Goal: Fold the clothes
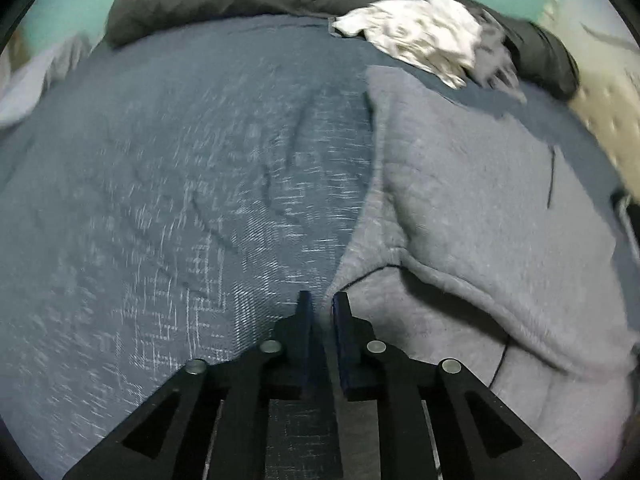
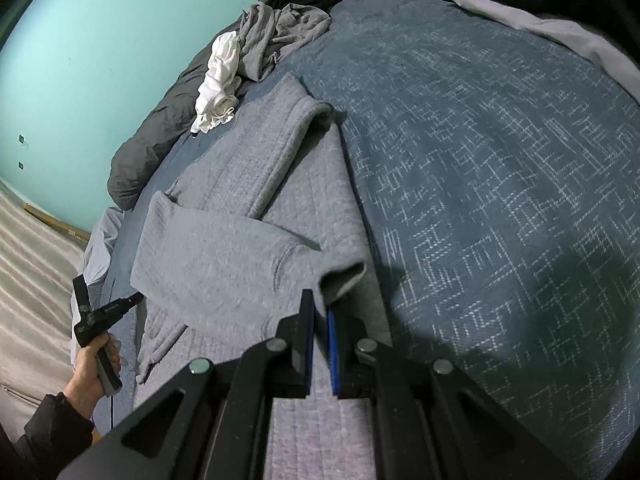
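Two claws above grey sweatshirt (image 2: pixel 240 216) on bed (image 2: pixel 500 160).

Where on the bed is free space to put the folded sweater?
The blue bedspread lies bare beside the grey sweater, reaching a pale sheet. It is crowded by the dark pillow, where a white garment and a grey one pile.

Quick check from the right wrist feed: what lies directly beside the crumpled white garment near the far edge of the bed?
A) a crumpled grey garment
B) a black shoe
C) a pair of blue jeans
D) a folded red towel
A: in the right wrist view the crumpled white garment touches a crumpled grey garment, both against the dark rolled duvet.
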A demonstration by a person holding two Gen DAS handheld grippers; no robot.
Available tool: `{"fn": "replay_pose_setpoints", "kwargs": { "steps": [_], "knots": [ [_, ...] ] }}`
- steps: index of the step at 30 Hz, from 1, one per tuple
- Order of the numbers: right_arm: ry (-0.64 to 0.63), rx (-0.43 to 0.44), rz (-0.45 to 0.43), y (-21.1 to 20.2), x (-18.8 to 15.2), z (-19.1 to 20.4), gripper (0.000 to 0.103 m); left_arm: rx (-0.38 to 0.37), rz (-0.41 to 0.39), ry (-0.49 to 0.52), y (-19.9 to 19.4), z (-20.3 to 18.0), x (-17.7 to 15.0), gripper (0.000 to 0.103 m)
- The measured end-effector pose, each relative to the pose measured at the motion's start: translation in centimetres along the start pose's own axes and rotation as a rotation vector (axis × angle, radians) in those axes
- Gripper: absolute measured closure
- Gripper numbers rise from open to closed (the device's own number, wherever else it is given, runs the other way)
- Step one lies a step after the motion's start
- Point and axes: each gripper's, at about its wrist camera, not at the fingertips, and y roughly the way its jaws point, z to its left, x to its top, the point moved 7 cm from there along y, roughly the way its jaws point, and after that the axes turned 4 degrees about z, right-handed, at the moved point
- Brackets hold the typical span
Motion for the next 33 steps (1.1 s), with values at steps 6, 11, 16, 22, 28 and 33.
{"fn": "replay_pose_setpoints", "kwargs": {
  "steps": [6, 11, 16, 22, 28, 33],
  "knots": [
    [-0.002, 0.004, 0.008, 0.3, 0.0, 0.2, 0.098, 0.030, -0.025, 0.113, -0.4, -2.3, 0.7, 0.050],
    [-0.009, 0.010, 0.008, 0.3, 0.0, 0.4, 0.098, 0.061, -0.021, 0.176, 1.2, -3.2, 1.9, 0.051],
    [-0.009, 0.021, 0.008, 0.2, 0.0, 0.5, 0.098, 0.029, -0.082, 0.124, 1.0, -2.7, 3.3, 0.093],
    [-0.036, 0.017, 0.015, 0.4, -0.2, 1.4, 0.098, -0.105, -0.104, -0.104, 0.1, 1.0, 3.1, 0.093],
    [-0.038, -0.015, 0.028, 0.6, -0.5, 1.2, 0.098, -0.113, -0.081, -0.196, 0.4, 3.0, 1.7, 0.101],
    [-0.033, -0.034, 0.043, 0.6, -0.8, 0.6, 0.098, -0.103, -0.070, -0.235, -0.5, 4.4, 0.8, 0.101]
  ]
}}
